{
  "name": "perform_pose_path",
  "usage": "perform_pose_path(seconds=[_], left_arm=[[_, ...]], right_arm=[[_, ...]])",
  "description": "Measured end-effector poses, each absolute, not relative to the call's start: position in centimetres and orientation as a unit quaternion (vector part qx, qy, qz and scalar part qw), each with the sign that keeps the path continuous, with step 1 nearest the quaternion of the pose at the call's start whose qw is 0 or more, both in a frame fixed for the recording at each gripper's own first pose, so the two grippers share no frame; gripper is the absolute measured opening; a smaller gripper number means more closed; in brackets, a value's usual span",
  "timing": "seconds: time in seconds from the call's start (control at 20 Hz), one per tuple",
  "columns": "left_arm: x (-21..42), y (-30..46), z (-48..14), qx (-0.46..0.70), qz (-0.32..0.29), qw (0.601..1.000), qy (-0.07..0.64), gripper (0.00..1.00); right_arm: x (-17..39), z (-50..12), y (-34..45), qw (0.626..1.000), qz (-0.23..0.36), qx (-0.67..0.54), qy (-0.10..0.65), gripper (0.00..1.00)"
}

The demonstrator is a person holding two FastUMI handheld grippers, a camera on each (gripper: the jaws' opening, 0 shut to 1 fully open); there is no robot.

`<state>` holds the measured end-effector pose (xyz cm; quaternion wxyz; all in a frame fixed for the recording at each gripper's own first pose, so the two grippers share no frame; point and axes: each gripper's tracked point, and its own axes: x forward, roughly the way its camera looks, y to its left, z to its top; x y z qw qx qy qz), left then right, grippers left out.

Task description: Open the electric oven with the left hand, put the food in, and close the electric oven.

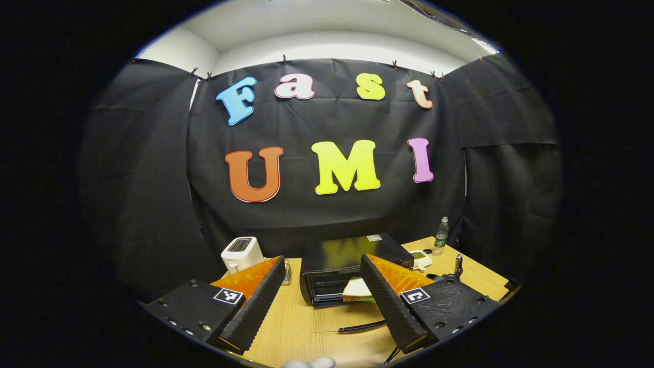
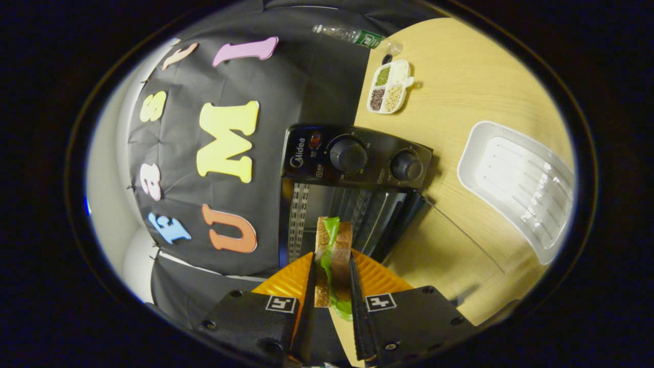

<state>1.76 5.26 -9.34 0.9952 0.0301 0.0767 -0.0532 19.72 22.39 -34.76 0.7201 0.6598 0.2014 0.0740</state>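
The black electric oven (image 1: pixel 332 258) stands on the wooden table (image 1: pixel 291 327), and its glass door (image 1: pixel 347 319) lies folded down flat in front. A sandwich (image 1: pixel 356 291) with green lettuce hangs at the oven's mouth. My left gripper (image 1: pixel 322 258) is open, a short way back from the oven, with nothing between its fingers. In the right gripper view, my right gripper (image 2: pixel 332 255) is shut on the sandwich (image 2: pixel 332 245) just before the open cavity of the oven (image 2: pixel 352 204), whose two knobs (image 2: pixel 348 155) face me.
A white toaster (image 1: pixel 241 253) stands left of the oven. A sectioned dish (image 2: pixel 389 87) and a water bottle (image 2: pixel 357 36) sit by the wall. A white tray (image 2: pixel 516 184) rests on the table (image 2: pixel 460 76) beside the oven.
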Motion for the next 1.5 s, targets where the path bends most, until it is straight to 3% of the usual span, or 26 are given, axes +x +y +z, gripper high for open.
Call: perform_pose_path(seconds=[0.25,0.45,0.5,0.8,0.85,1.05,1.1,1.15,1.25,1.3,1.35,1.4,1.45,1.5], left_arm=[[1.9,4.9,-9.9,0.040,-0.063,0.994,0.082,0.96],[2.2,5.2,-10.3,0.041,-0.065,0.993,0.087,0.96],[2.2,5.3,-10.4,0.042,-0.064,0.993,0.088,0.96],[2.2,6.0,-11.2,0.044,-0.061,0.992,0.099,0.96],[2.2,6.0,-11.3,0.043,-0.061,0.992,0.100,0.96],[2.1,6.2,-11.3,0.041,-0.060,0.992,0.100,0.96],[1.9,6.2,-11.4,0.039,-0.061,0.992,0.103,0.96],[1.9,5.9,-11.7,0.035,-0.063,0.992,0.106,0.96],[1.9,5.9,-11.6,0.031,-0.065,0.991,0.109,0.96],[1.9,6.0,-11.7,0.030,-0.066,0.991,0.109,0.96],[1.9,5.8,-11.6,0.028,-0.067,0.991,0.109,0.96],[1.8,5.8,-11.6,0.028,-0.067,0.991,0.108,0.96],[1.8,5.7,-11.5,0.027,-0.068,0.992,0.106,0.96],[1.8,5.6,-11.4,0.026,-0.068,0.992,0.106,0.96]], right_arm=[[23.4,-35.4,24.1,0.712,0.053,0.679,0.169,0.31],[25.7,-36.0,24.7,0.736,0.037,0.659,0.152,0.30],[26.2,-36.5,24.8,0.736,0.033,0.658,0.156,0.35],[27.9,-38.3,25.4,0.743,0.016,0.649,0.163,0.36],[28.2,-38.5,25.6,0.740,0.014,0.652,0.162,0.30],[28.4,-38.8,26.4,0.773,0.015,0.610,0.174,0.31],[28.4,-39.2,25.9,0.788,0.005,0.586,0.188,0.41],[28.3,-39.4,26.2,0.803,0.009,0.565,0.190,0.43],[28.4,-38.5,25.9,0.835,0.009,0.517,0.189,0.92],[28.1,-38.7,25.6,0.854,0.003,0.481,0.198,0.92],[27.9,-38.8,25.3,0.871,0.000,0.446,0.204,0.99],[27.8,-38.5,25.4,0.884,0.003,0.421,0.201,0.92],[27.9,-38.4,25.3,0.900,-0.002,0.388,0.200,0.92],[28.3,-38.8,25.1,0.912,0.002,0.354,0.209,0.99]])
